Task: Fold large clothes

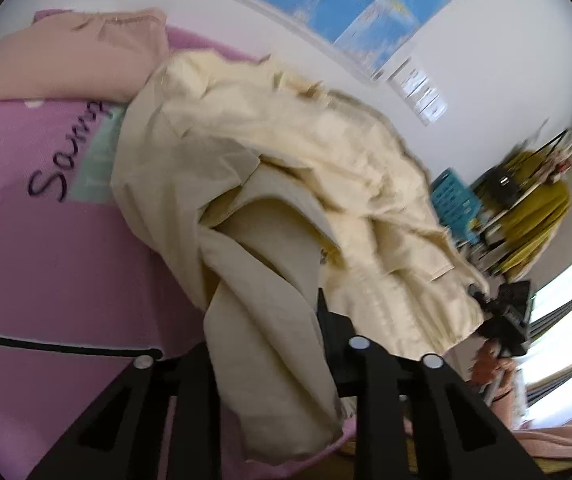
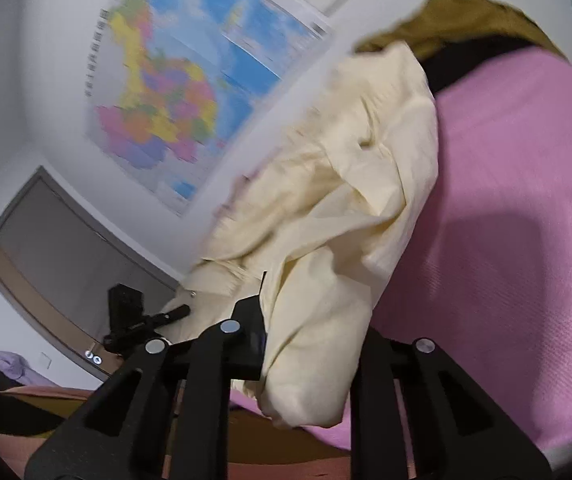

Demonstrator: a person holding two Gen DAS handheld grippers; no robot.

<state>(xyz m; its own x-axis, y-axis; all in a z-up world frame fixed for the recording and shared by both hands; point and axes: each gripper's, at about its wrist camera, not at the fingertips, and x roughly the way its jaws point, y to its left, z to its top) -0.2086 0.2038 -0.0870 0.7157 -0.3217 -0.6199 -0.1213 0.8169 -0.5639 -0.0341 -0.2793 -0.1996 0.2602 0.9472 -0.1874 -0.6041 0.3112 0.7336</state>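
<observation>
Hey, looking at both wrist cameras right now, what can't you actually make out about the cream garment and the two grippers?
- Left wrist view: the left gripper fingertips are buried under the cream garment.
- Right wrist view: the right gripper fingertips are likewise draped by the garment.
- Both views: the garment is bunched and motion-blurred, so its type is unclear.
- Both views: the pink bedspread runs past the frame edge.
- Right wrist view: wall map text is blurred.

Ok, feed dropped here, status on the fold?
Both grippers, left and right, shut on cream garment. Bunched, lifted over pink bedspread. Nothing blocking.
</observation>
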